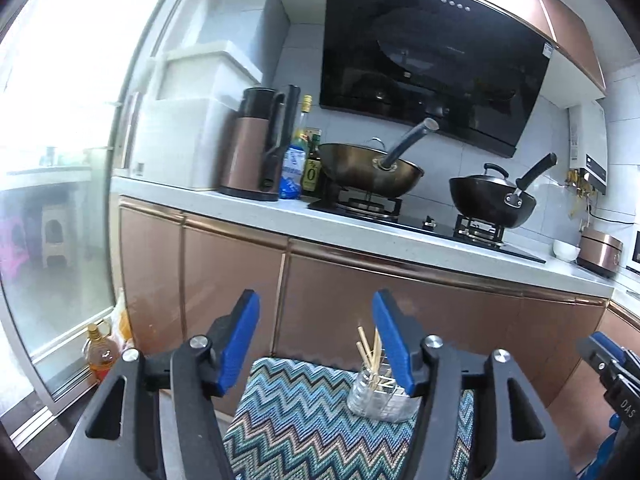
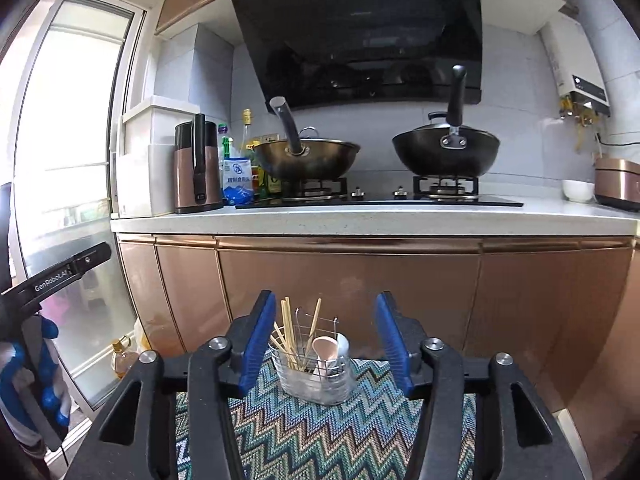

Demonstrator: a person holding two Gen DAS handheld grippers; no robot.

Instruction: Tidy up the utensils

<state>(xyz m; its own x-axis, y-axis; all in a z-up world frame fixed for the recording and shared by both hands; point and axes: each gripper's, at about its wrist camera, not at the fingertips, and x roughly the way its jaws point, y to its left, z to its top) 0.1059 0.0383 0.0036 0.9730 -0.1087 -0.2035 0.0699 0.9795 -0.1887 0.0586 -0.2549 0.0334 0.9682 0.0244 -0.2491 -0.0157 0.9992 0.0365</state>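
A clear utensil holder point(image 2: 316, 372) with a wire frame stands on a zigzag-patterned cloth point(image 2: 320, 432). It holds several wooden chopsticks point(image 2: 289, 336), a pink spoon point(image 2: 325, 350) and a white spoon point(image 2: 342, 346). My right gripper point(image 2: 326, 340) is open and empty, with the holder between its blue fingers and a little beyond them. In the left wrist view the holder point(image 1: 376, 396) sits beside the right finger, partly hidden. My left gripper point(image 1: 316, 344) is open and empty above the cloth point(image 1: 304, 420).
Behind is a copper-fronted kitchen counter point(image 2: 360, 220) with two woks point(image 2: 308, 158) point(image 2: 446, 152) on a gas hob, a kettle point(image 2: 196, 168), bottles and a salt bag. A rice cooker point(image 2: 618, 182) and white bowl point(image 2: 578, 190) stand right. An oil bottle point(image 1: 100, 354) stands on the floor by the glass door.
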